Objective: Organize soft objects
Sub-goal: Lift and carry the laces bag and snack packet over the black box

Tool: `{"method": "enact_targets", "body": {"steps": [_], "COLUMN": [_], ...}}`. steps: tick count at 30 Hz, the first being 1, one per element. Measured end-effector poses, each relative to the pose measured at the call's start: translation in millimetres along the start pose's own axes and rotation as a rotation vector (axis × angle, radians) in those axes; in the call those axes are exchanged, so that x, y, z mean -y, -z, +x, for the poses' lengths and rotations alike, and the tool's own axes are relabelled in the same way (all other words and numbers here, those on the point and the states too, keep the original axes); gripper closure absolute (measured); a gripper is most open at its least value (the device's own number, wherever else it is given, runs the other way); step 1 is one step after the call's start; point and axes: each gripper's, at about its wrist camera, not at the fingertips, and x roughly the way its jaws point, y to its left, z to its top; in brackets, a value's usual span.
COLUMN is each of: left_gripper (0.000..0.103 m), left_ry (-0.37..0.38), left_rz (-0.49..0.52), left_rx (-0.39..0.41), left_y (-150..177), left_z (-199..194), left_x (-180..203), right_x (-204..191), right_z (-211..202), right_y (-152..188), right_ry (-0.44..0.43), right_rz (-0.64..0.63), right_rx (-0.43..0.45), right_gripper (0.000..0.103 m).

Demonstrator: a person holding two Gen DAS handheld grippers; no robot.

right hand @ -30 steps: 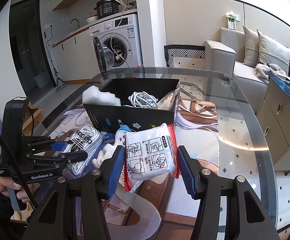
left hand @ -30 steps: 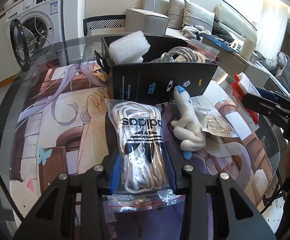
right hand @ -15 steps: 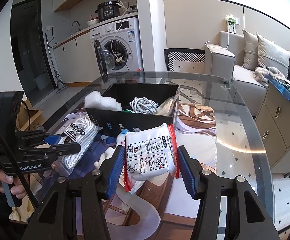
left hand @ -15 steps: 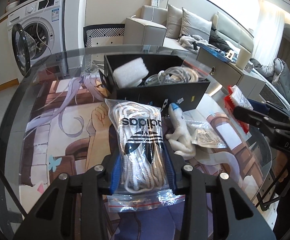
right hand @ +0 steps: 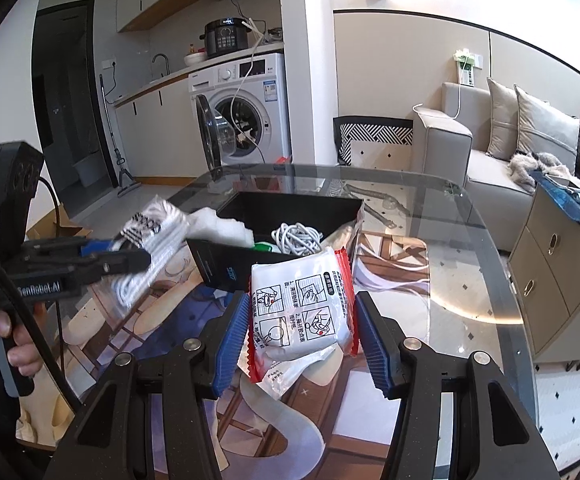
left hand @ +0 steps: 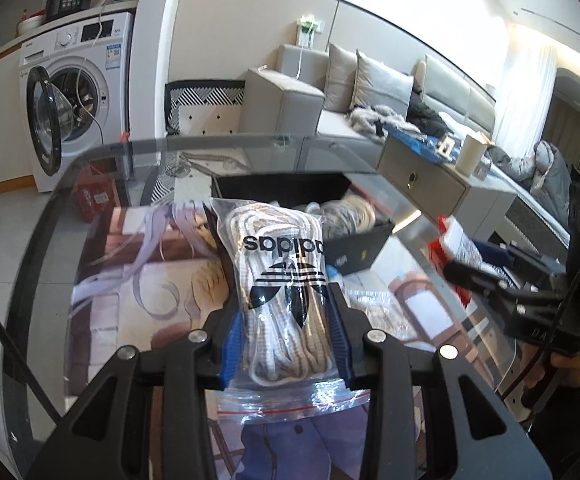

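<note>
Both claws loaded: lace bag (left hand: 283, 292) hangs near box (left hand: 285, 188) rim.

A glass table (right hand: 470, 240) with a dark rim is being shown in the foreground, laid over a printed cartoon mat (left hand: 137, 264). A white washing machine (right hand: 249, 92) is being seen against the far wall, its round door (right hand: 207, 136) standing open. A black cooker (right hand: 225, 36) is being kept on top of it, with a cord hanging down the front. A counter with a tap (right hand: 161, 60) is being seen beside it, and a mop (right hand: 113, 140) is being leaned below. A grey sofa (right hand: 486, 156) with cushions (right hand: 542, 124) is being occupied by loose clothing. A beige cabinet (right hand: 554, 272) is being seen at the right. Strong daylight is being let in through white curtains (left hand: 526, 92).
</note>
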Motion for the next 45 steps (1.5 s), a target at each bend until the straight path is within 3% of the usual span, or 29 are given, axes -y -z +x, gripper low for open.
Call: {"method": "enact_targets", "body": {"steps": [18,29,45], "left_gripper": [0.066,0.066,0.066], "left_ry": [0.045,0.046,0.015], "left_rz": [-0.013,-0.045,-0.098], "left_rx": [0.029,0.030,0.033], "left_y": [-48,-66,-79], "left_z": [9,36,76], "left_x": [7,10,-4], "right_x": [1,2,20], "right_z": [4,41,98], "right_y": [-42,-64,-74], "right_ry": [-0.029,-0.022,-0.006], "right_rz": [0.000,0.009,0.030], "right_rx": [0.060,0.087,0.049], "right_gripper": [0.049,0.049,0.049]}}
